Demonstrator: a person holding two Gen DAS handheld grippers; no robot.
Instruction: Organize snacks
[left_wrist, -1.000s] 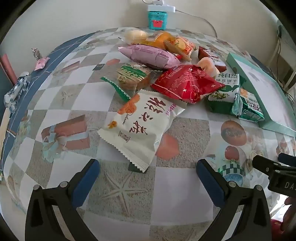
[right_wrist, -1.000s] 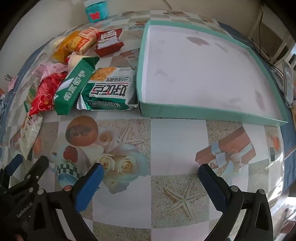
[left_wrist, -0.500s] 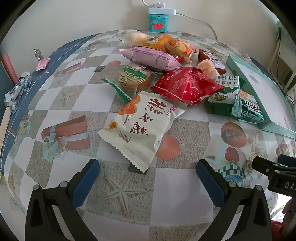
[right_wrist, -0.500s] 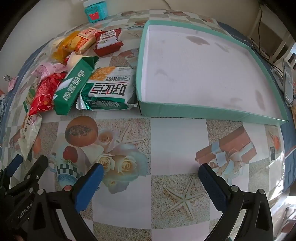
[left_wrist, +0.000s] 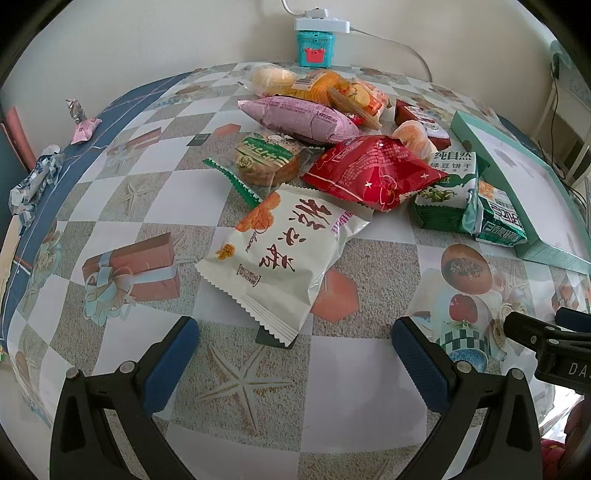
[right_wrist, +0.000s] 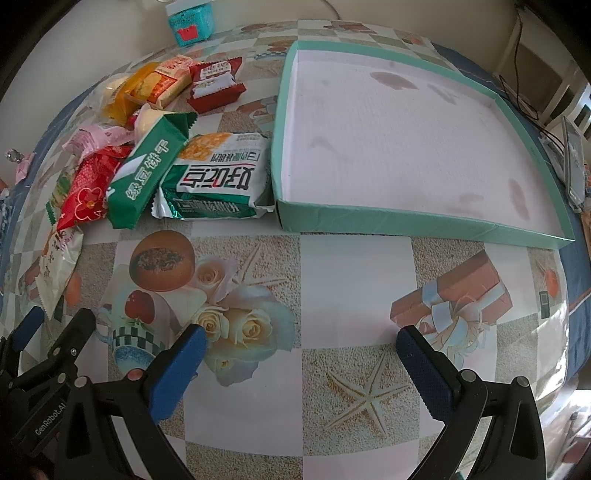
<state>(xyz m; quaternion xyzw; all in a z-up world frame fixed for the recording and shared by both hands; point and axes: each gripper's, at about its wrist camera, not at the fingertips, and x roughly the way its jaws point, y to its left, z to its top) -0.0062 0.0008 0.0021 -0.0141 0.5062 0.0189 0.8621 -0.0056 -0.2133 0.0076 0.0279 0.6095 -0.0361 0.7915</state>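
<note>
The left gripper (left_wrist: 295, 345) hangs low over the table (left_wrist: 362, 373) with its blue-padded jaws spread wide and nothing between them; the right gripper (right_wrist: 301, 352) beside it is just as wide and just as empty. From where I stand the job looks barely begun, if at all. The teal tray (right_wrist: 406, 221), a shallow cardboard box with a pale, faintly stained floor, holds nothing, and every snack sits loose in a heap to its left.

Nearest the left gripper lies a cream pouch (left_wrist: 284, 254), a flat pillow pack with saw-tooth seals and an orange print, one corner tucked under a red pouch (left_wrist: 369, 171) that is puffy and glossy. Further back are a long pink packet (left_wrist: 299, 118), a clear-wrapped round cake (left_wrist: 266, 162) and some orange and yellow wrapped pieces (left_wrist: 332, 86). Closer to the tray, a stiff green biscuit box (right_wrist: 147, 175) leans against a crinkly green-and-white foil pack (right_wrist: 221, 181), which touches the tray's wall; a small dark red packet (right_wrist: 216, 86) lies behind them.

The cloth is a smooth plastic sheet printed with checks, starfish and roses, so the packs should slide easily; the soft pouches will probably crumple under a pinch
</note>
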